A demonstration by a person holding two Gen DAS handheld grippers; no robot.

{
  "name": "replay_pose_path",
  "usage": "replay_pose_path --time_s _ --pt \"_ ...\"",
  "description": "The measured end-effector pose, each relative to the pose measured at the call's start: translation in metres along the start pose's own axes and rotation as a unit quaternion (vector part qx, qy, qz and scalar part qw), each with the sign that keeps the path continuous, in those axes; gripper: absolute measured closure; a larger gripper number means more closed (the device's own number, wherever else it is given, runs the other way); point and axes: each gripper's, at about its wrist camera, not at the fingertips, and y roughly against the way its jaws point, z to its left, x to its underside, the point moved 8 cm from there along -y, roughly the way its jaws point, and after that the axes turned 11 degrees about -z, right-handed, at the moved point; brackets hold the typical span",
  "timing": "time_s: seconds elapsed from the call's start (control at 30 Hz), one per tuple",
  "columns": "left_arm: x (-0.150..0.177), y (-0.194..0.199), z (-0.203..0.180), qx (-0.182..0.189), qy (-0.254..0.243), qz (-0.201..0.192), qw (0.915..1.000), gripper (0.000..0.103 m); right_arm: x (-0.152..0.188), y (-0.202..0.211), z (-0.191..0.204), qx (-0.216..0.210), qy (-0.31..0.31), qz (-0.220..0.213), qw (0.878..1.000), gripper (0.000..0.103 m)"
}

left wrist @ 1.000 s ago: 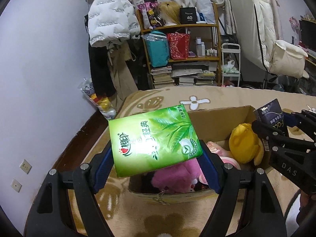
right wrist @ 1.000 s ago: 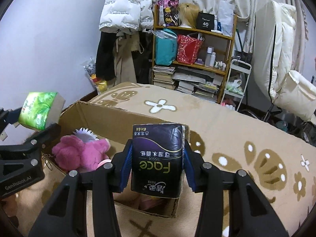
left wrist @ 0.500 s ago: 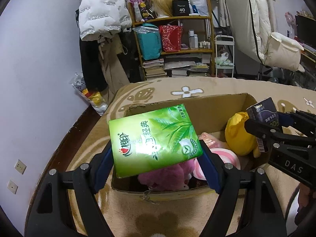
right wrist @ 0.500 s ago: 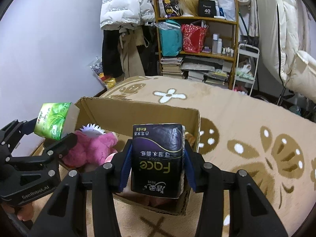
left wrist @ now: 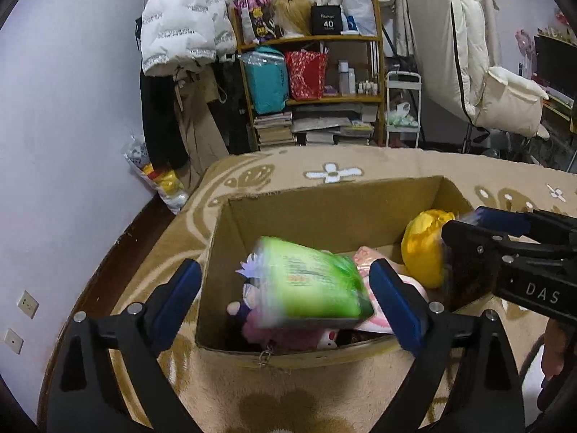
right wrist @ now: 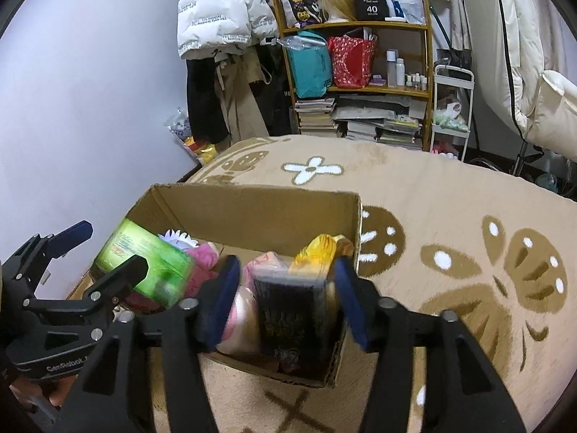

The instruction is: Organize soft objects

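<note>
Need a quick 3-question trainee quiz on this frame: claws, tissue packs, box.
1. True or false: the left claw is shut on the green tissue pack.
2. In the left wrist view, which toy lies at the right end of the cardboard box? A) pink plush B) yellow plush C) blue plush
3. What shows between the open fingers of the right claw?

Key:
1. False. The jaws are spread, and the blurred pack is clear of the left pad.
2. B.
3. The dark tissue pack, blurred, at the box's near right corner.
</note>
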Motion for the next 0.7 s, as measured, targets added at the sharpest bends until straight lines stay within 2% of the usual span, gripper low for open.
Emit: replay_pose_path --time_s 0.13,0.2,0.3,0.47,0.57,0.7 --pt "0.001 0.002 0.004 -0.014 -0.008 0.005 0.9999 0.005 -0.003 0.004 -0.001 0.001 -0.007 -0.005 1.0 0.03" --pt "0.001 0.004 0.008 -0.026 -0.013 0.008 0.9995 0.004 -0.004 0.005 -0.004 0.003 -0.013 -0.006 1.0 0.02" --pt "0.0 0.01 0.013 -0.042 -0.022 0.012 0.9988 0.002 -0.001 0.007 -0.005 0.004 -0.015 0.007 1.0 0.012" --pt "-0.005 0.031 0.025 -0.062 -0.024 0.004 0.9978 0.001 -0.002 0.021 -0.004 0.022 -0.001 0.008 1.0 0.01" --pt "-0.009 0.05 0.033 -0.073 -0.024 -0.005 0.997 0.001 -0.01 0.038 0.0 0.024 0.0 -0.007 1.0 0.001" --pt "-0.018 0.081 0.046 -0.104 -0.015 -0.029 0.994 0.001 -0.025 0.062 0.006 0.034 0.016 -0.024 0.999 0.001"
